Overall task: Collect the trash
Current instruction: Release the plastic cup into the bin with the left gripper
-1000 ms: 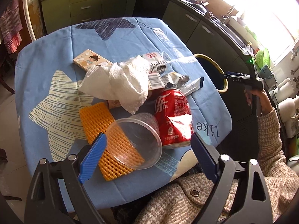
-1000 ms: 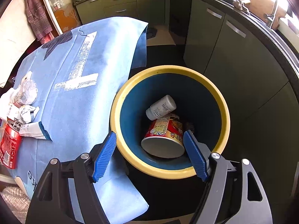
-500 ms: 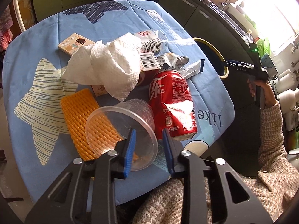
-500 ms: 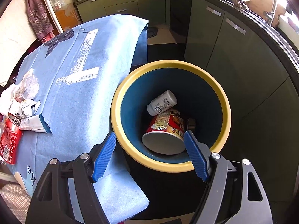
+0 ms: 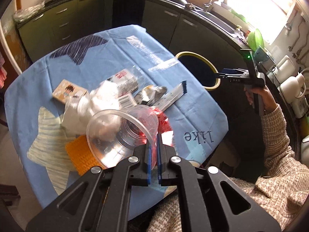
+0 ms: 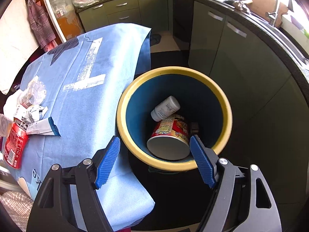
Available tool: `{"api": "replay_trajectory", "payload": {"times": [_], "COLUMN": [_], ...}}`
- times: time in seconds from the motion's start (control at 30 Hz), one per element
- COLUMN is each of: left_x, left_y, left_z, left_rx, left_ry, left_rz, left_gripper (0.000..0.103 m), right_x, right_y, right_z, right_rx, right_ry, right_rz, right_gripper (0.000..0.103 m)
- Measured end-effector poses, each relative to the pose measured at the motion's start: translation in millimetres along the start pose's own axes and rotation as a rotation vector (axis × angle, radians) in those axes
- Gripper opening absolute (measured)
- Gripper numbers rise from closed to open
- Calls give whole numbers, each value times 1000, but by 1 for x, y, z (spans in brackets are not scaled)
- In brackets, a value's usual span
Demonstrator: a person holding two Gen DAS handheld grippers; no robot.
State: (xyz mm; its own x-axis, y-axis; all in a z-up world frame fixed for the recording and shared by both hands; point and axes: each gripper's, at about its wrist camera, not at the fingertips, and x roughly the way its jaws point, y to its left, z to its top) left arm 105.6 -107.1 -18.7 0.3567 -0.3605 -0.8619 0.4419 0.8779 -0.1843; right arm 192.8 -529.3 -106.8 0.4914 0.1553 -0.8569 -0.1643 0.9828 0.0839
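My left gripper (image 5: pixel 153 147) is shut on the rim of a clear plastic cup (image 5: pixel 119 133), which hangs tilted above the table's trash pile. Under it lie a red soda can (image 5: pixel 164 121), crumpled white paper (image 5: pixel 102 100), an orange foam net (image 5: pixel 81 154), a small printed box (image 5: pixel 69 91) and torn wrappers (image 5: pixel 166 96). My right gripper (image 6: pixel 154 158) stands open and holds nothing over the near rim of the yellow-rimmed blue bin (image 6: pixel 173 116). Inside the bin lie a white bottle (image 6: pixel 166 108) and a noodle cup (image 6: pixel 170 137). The can (image 6: pixel 14 145) also shows in the right wrist view.
A blue cloth covers the table (image 5: pixel 135 58) and hangs over its edge beside the bin (image 5: pixel 197 69). Dark green kitchen cabinets (image 6: pixel 222 44) curve behind the bin. A person's sleeve (image 5: pixel 274 154) and hand hold the right gripper (image 5: pixel 229 73) at the right.
My left gripper closed from wide open onto the clear cup's rim and lifted it off the table, tilting it. My right gripper stayed open over the bin and drifted slightly.
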Motion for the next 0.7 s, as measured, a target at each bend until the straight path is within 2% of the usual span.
{"api": "replay_trajectory", "payload": {"times": [0.17, 0.3, 0.5, 0.6, 0.63, 0.7], "left_x": [20, 73, 173, 216, 229, 247], "left_y": [-64, -115, -168, -184, -188, -191], "left_z": [68, 127, 200, 222, 228, 239], "left_rx": [176, 261, 284, 283, 286, 272], "left_ry": [-34, -11, 49, 50, 50, 66], "left_rz": [-74, -114, -125, -84, -65, -24], "left_gripper": [4, 4, 4, 5, 7, 32], "right_x": [-26, -44, -72, -79, -80, -81], "right_y": [-21, -42, -72, -83, -86, -91], "right_z": [-29, -61, -101, -113, -115, -120], "right_rx": [65, 113, 192, 219, 227, 241], "right_ry": [-37, -28, -34, -30, -30, -28], "right_rz": [-31, -84, -136, -150, -152, -151], "right_gripper": [74, 74, 74, 75, 75, 75]}}
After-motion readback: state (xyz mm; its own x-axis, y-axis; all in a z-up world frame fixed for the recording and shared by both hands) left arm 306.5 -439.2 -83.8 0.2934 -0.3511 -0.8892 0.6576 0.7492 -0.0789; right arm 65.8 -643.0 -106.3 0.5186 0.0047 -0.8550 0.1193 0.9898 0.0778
